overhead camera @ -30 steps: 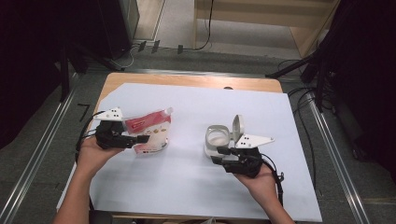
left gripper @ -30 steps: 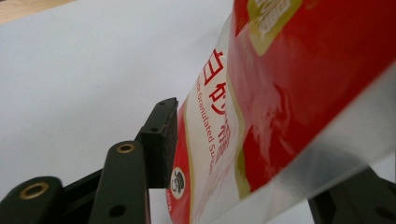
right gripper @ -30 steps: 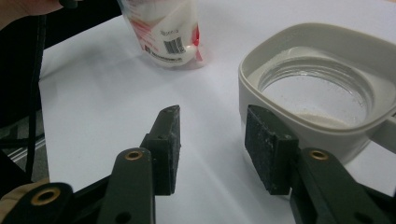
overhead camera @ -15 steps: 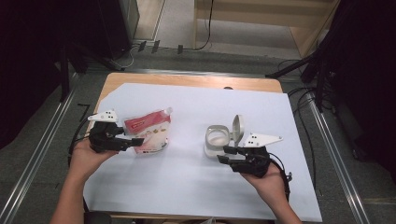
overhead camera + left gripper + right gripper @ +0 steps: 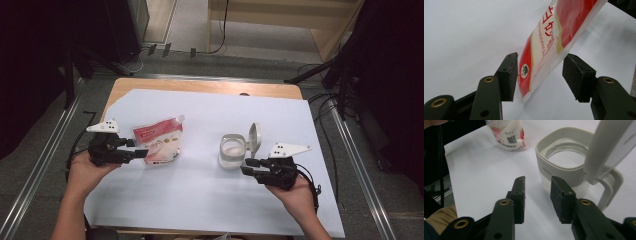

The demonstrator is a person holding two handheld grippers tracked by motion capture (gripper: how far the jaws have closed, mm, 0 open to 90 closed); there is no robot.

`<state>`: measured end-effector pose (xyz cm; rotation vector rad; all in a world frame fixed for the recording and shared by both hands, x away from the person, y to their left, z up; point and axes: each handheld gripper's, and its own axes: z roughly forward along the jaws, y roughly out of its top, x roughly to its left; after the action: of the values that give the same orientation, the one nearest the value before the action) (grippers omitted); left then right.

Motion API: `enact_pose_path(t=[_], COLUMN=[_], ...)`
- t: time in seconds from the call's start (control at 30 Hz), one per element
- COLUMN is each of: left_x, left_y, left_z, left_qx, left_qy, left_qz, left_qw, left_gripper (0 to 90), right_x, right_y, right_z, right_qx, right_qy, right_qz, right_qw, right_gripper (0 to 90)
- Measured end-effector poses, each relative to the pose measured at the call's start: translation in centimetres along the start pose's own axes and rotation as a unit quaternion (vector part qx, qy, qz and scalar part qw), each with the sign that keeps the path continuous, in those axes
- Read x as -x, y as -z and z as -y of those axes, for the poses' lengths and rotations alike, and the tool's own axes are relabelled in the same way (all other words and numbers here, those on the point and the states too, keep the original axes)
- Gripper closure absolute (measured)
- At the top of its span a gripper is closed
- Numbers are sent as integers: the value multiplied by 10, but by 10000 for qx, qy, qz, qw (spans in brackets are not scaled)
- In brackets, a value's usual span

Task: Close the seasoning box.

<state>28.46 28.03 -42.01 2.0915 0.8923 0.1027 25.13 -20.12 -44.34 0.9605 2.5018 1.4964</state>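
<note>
A red and white sugar pouch (image 5: 160,141) stands tilted on the white sheet at the left. My left gripper (image 5: 142,153) reaches it from the left. In the left gripper view the pouch's (image 5: 554,42) lower corner hangs between the jaws of the left gripper (image 5: 544,75): one pad touches its edge and the other stands apart, so it is open. A pale container (image 5: 232,150) with its hinged lid (image 5: 254,136) raised sits right of centre. My right gripper (image 5: 246,167) lies just to its right. Its jaws have just been closing, and the right gripper (image 5: 537,187) has nothing between them beside the container (image 5: 554,173).
A white sheet (image 5: 200,200) covers most of the wooden table (image 5: 200,86). Between the pouch and the container the sheet is bare. Cables trail from both grippers over the table's sides. Metal rails (image 5: 35,185) run along the floor on both sides.
My right gripper has drawn back to the right, away from the container, and its jaws have narrowed. The left hand has shifted slightly left, with the pouch still between its jaws.
</note>
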Motion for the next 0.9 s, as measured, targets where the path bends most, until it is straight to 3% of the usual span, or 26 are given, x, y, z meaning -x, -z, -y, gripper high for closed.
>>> enact_pose_path(t=[0.07, 0.17, 0.43, 0.57, 0.6, 0.7, 0.83, 0.9], left_x=[0, -2, -8, -14, -19, -22, -26, -27], left_y=[0, 3, 12, 19, 22, 25, 26, 25], left_z=[1, 3, 12, 18, 20, 24, 26, 25], left_qx=[-9, -24, -76, 61, 44, 60, 120, 151], left_qy=[1, 58, 56, 198, 370, 406, 409, 404], left_qz=[-40, -60, -171, -216, -197, -217, -451, -462], left_qw=[10000, 10000, 9998, 9996, 9991, 9989, 9981, 9980], left_gripper=[472, 473, 472, 466, 458, 459, 459, 458], right_x=[1, 5, 11, 15, 18, 21, 26, 29], right_y=[2, 9, 20, 26, 28, 30, 34, 35], right_z=[0, 1, 0, 0, 0, 0, 0, -1], right_qx=[-26, -27, -15, 10, 23, 39, 71, 126], right_qy=[3, -109, -33, -109, -137, -192, -262, -319], right_qz=[6, 60, 185, 277, 319, 340, 461, 508], right_qw=[10000, 9999, 9998, 9996, 9994, 9992, 9986, 9981], right_gripper=[680, 773, 900, 900, 900, 900, 900, 900])
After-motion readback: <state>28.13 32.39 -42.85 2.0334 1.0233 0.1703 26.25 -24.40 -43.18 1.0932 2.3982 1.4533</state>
